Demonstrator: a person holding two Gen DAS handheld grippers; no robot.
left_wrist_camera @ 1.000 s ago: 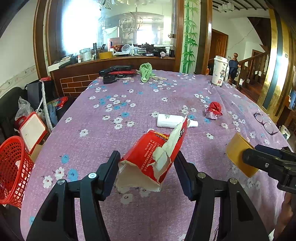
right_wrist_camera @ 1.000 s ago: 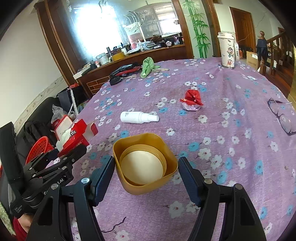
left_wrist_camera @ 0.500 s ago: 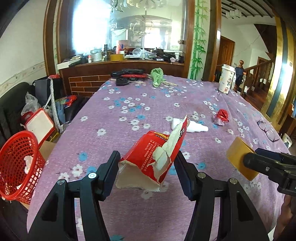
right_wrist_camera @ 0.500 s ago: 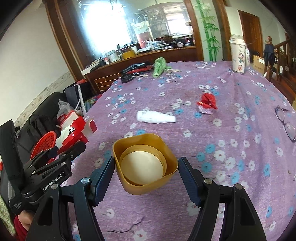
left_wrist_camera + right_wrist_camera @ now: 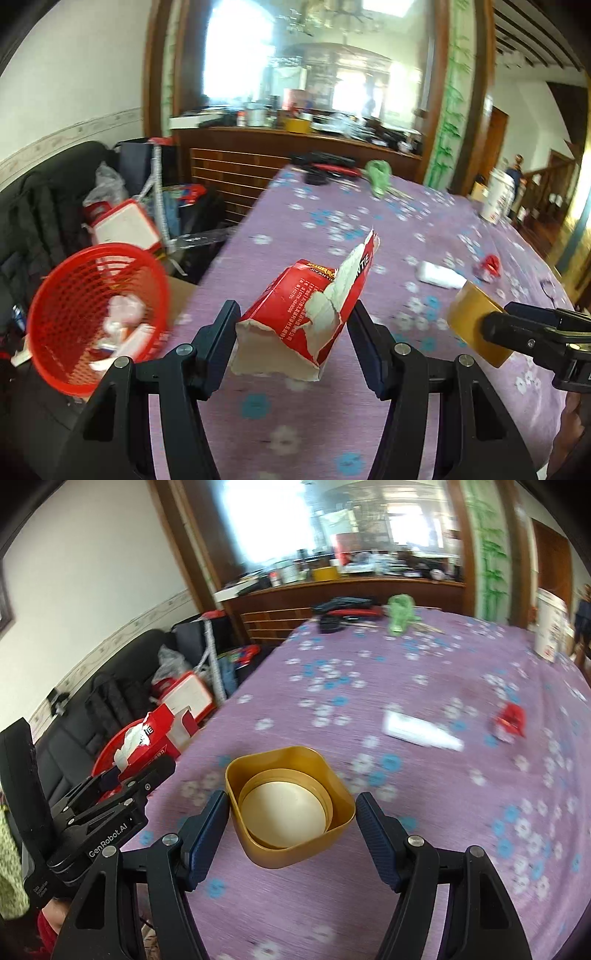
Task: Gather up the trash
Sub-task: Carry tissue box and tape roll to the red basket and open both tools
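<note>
Gripping a torn red carton (image 5: 303, 314), the left gripper (image 5: 293, 328) is near the red basket (image 5: 92, 314); the right gripper (image 5: 291, 812) clamps a yellow cup (image 5: 291, 805) over the purple table (image 5: 424, 664), where a white bottle (image 5: 421, 733) and red wrapper (image 5: 511, 720) lie beyond.

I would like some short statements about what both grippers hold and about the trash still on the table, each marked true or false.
1. The left gripper holds a torn red carton. True.
2. The right gripper holds a white bottle. False: it holds a yellow square container; the white bottle lies on the purple tablecloth.
3. The red mesh basket is empty. False: pale crumpled trash already lies inside it.
4. A red crumpled wrapper lies on the tablecloth. True.
5. The basket stands on the table. False: it sits beside the table, lower than its edge.
</note>
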